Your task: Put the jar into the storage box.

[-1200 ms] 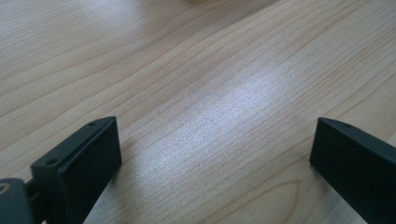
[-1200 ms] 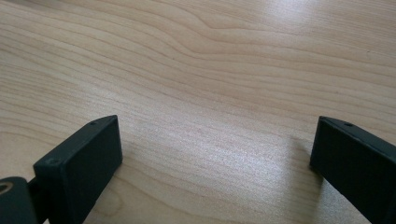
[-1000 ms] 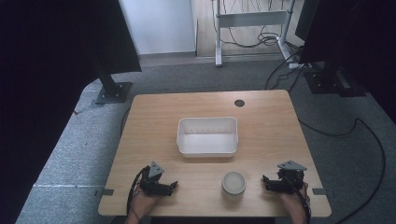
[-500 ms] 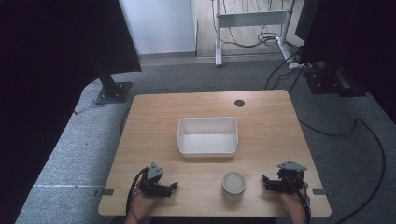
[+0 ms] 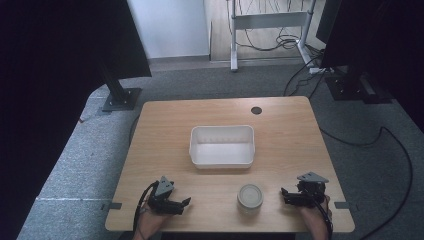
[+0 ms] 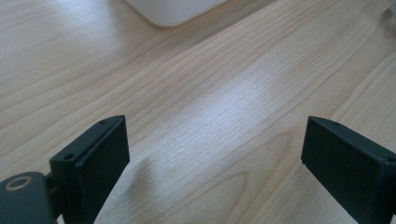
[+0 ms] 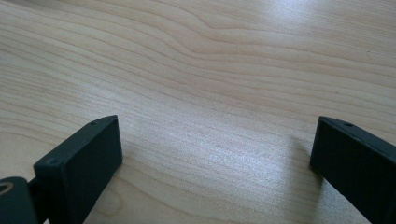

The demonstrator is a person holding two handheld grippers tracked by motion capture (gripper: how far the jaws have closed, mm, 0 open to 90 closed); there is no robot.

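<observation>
Unmarked white tub [image 5: 222, 145], round jar [image 5: 250, 196]

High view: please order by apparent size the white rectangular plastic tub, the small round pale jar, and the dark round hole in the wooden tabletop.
Largest to smallest:
1. White rectangular plastic tub
2. Small round pale jar
3. Dark round hole

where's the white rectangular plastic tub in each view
High view: white rectangular plastic tub at table centre.
Left gripper view: its rounded corner at the top edge.
Right gripper view: not in it.
Shared landmark: light wooden tabletop.
</observation>
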